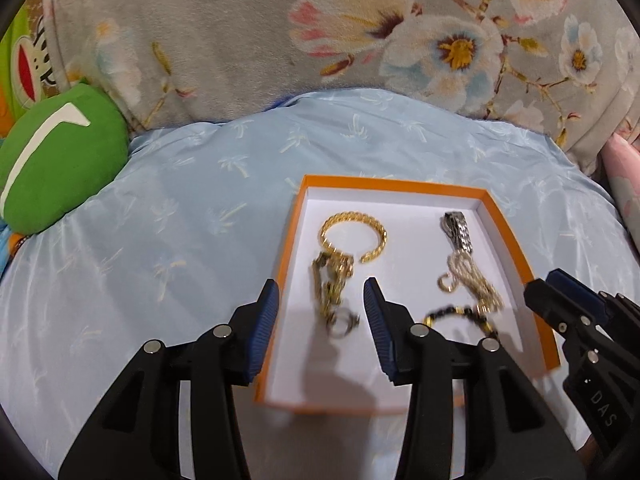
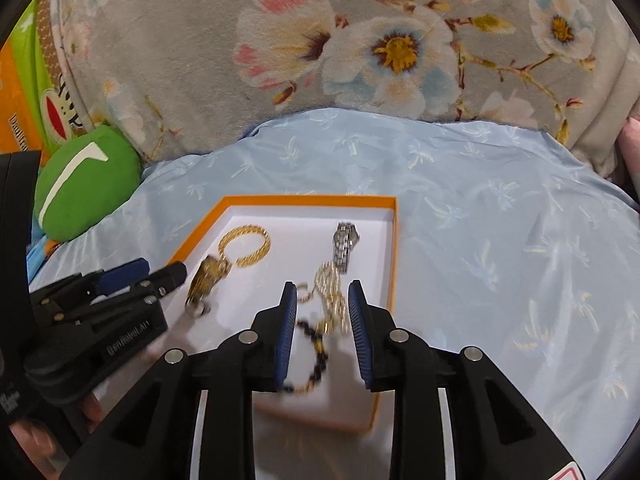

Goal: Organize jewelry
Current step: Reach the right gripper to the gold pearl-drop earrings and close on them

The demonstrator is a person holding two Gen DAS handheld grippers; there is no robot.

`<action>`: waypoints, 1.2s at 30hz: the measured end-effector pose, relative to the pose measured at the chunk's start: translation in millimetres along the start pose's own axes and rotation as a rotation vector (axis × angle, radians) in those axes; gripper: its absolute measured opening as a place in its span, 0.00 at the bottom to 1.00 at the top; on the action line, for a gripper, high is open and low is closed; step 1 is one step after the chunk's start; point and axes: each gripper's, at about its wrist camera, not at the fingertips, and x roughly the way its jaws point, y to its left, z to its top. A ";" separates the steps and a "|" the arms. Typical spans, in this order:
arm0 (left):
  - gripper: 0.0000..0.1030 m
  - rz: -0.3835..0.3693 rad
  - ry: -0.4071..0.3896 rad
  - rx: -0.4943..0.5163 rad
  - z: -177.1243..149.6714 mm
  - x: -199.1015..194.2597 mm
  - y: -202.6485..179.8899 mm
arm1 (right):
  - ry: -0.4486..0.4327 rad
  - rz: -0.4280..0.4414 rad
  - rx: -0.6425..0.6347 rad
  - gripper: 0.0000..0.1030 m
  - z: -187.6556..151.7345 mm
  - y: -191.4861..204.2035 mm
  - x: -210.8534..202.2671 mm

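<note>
Both claws are held spread over the orange box (image 1: 516, 236). The gold watch (image 1: 332, 280) is framed between the left claw (image 1: 320, 320) fingers, nothing pinched. The pearl chain (image 2: 332, 296) is seen between the right claw (image 2: 322, 320) fingers.

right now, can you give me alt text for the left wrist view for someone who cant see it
An open orange cardboard box with a white interior sits on a pale blue palm-print cloth, holding a twisted gold open bangle, a silver metal watch and tangled gold chains. The left gripper hovers above it, jaws open and empty; the right gripper enters at right.

Left gripper (image 1: 322, 316) fingers spread wide; right gripper (image 2: 322, 320) fingers parted, empty.
</note>
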 end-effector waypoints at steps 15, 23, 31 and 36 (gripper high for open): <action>0.50 -0.018 0.113 -0.049 -117.4 -91.9 40.8 | 0.175 0.114 -0.022 0.26 -107.5 45.6 -66.5; 0.50 -0.044 0.139 -0.034 -141.1 -106.1 39.5 | 0.219 0.105 -0.037 0.26 -113.9 60.6 -57.5; 0.50 -0.063 0.147 -0.027 -143.1 -106.7 34.5 | 0.219 0.063 -0.106 0.18 -114.9 74.4 -57.5; 0.50 -0.083 0.151 -0.021 -141.6 -108.0 27.1 | 0.205 0.060 -0.058 0.01 -114.9 64.5 -61.9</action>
